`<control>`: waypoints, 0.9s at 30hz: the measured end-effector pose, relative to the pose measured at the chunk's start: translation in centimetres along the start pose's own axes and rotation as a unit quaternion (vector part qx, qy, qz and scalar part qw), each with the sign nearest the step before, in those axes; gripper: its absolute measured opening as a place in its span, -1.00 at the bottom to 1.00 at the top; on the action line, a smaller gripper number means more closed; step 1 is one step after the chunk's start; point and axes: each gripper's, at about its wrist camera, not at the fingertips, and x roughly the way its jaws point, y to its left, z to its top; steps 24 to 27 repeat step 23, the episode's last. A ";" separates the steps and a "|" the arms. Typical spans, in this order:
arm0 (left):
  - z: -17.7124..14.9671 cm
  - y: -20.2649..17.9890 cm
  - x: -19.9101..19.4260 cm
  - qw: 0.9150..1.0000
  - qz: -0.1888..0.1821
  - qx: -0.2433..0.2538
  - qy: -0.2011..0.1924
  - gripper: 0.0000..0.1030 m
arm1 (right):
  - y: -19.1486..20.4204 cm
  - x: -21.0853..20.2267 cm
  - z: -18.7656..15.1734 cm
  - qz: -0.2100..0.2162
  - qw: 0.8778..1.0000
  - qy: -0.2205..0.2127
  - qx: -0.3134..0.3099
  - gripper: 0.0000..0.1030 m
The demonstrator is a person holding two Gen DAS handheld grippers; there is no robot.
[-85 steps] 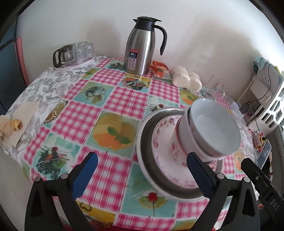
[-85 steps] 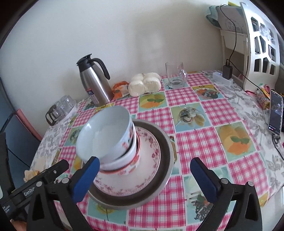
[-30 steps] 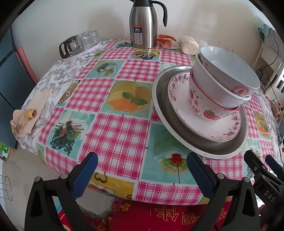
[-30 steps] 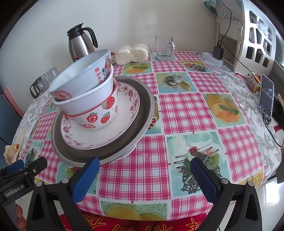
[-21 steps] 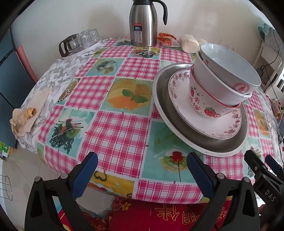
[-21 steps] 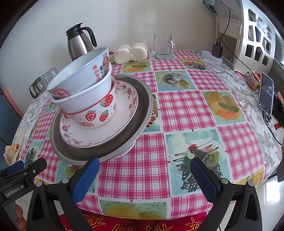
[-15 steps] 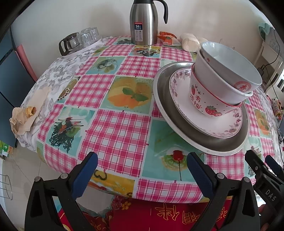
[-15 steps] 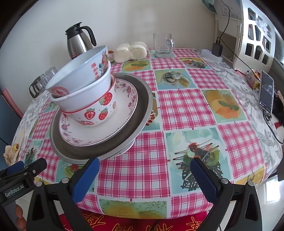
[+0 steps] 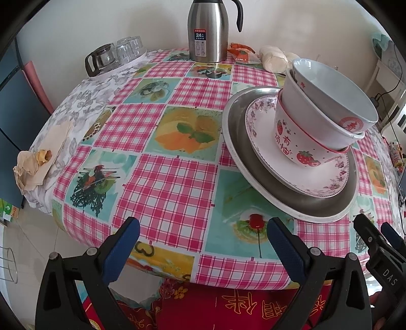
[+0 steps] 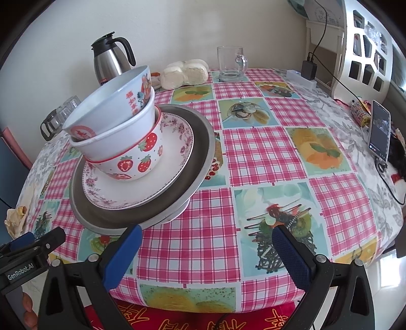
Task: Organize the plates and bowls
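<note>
**Dishes Stacked, Claws Pulled Back**

The left gripper (image 9: 203, 237) is held wide open, near the table edge. The bowls (image 9: 327, 111) are piled on the plates (image 9: 299, 198), right of it. The right gripper (image 10: 206, 242) is open too. Both have been pulled back, so stacking seems done.

Ahead of your jaws stands a round table (image 9: 162, 177) under a pink checked tablecloth (image 10: 253, 157) with fruit panels, a red cloth (image 9: 228, 304) hanging below its near edge. Beyond it you face a plain cream wall (image 9: 101, 22), evenly daylit. Right of your right jaws stands a white cut-out shelf unit (image 10: 365, 50), a charger (image 10: 309, 68) plugged in beside it. Left of your left jaws, pale floor tiles (image 9: 28, 236) and a dark blue panel (image 9: 7, 101) show.
</note>
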 end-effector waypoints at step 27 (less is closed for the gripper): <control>0.3 0.3 0.0 1.000 0.000 -0.006 0.000 0.94 | -0.1 0.0 0.3 -0.004 1.000 0.001 -0.005 1.00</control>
